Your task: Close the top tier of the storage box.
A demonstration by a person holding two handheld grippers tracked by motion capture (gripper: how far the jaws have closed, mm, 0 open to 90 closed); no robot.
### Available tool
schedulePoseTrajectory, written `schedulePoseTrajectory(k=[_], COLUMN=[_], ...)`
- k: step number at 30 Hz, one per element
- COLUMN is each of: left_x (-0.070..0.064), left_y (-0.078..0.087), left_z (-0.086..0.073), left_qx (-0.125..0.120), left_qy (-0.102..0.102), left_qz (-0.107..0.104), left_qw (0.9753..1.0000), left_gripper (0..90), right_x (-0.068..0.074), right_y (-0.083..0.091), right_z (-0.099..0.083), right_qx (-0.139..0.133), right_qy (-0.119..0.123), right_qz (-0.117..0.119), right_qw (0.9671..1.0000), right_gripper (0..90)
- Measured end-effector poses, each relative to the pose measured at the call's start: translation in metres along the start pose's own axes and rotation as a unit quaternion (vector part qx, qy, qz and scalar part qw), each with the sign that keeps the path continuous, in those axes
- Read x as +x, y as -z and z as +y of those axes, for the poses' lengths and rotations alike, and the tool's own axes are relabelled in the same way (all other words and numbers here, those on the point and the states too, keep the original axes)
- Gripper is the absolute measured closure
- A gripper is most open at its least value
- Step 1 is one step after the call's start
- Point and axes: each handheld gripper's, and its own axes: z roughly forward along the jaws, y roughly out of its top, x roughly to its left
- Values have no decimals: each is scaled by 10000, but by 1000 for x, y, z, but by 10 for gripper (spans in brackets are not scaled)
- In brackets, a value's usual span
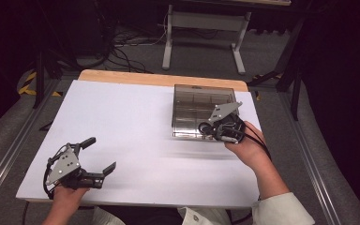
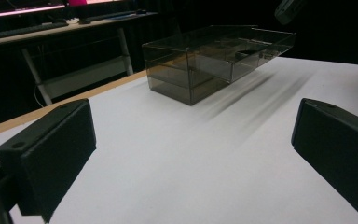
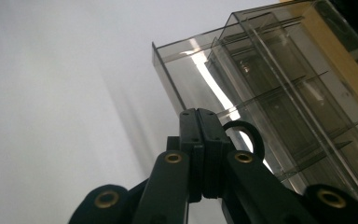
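Note:
A smoky clear plastic box (image 1: 197,105) with inner dividers sits at the back right of the white table (image 1: 122,122). My right gripper (image 1: 214,127) is at its near right edge, jaws pressed together on the box's thin wall (image 3: 168,79). In the right gripper view the gripper (image 3: 199,116) has a black ring (image 3: 249,133) just behind its tips. In the left gripper view the box (image 2: 205,60) looks tilted, its far end raised over a streaked shadow. My left gripper (image 1: 101,153) is held open above the table's near left corner, and its own view shows the gripper (image 2: 186,154) with nothing between its fingers.
A wooden strip (image 1: 159,78) runs along the table's far edge. Beyond it stand a white desk frame (image 1: 201,33) and loose cables (image 1: 126,51) on the floor. Metal rails (image 1: 304,154) flank the table on both sides.

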Motion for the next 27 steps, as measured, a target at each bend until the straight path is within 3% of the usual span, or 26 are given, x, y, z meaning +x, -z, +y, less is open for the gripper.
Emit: schedulePoseTrajectory(k=[12, 19, 27], left_x=[0, 0, -1], left_y=[-1, -1, -1], left_z=[0, 0, 0], left_qx=[19, 23, 16], left_qy=[-13, -17, 19], left_qz=[-17, -1, 3], left_qw=[10000, 10000, 10000], left_gripper=[6, 6, 6], right_x=[1, -1, -3], right_y=[-8, -13, -20], right_z=[-10, -17, -26], right_qx=[502, 689, 856], right_qy=[215, 101, 7], right_qz=[40, -43, 14], right_qw=[9985, 9976, 9963], right_gripper=[898, 898, 898])
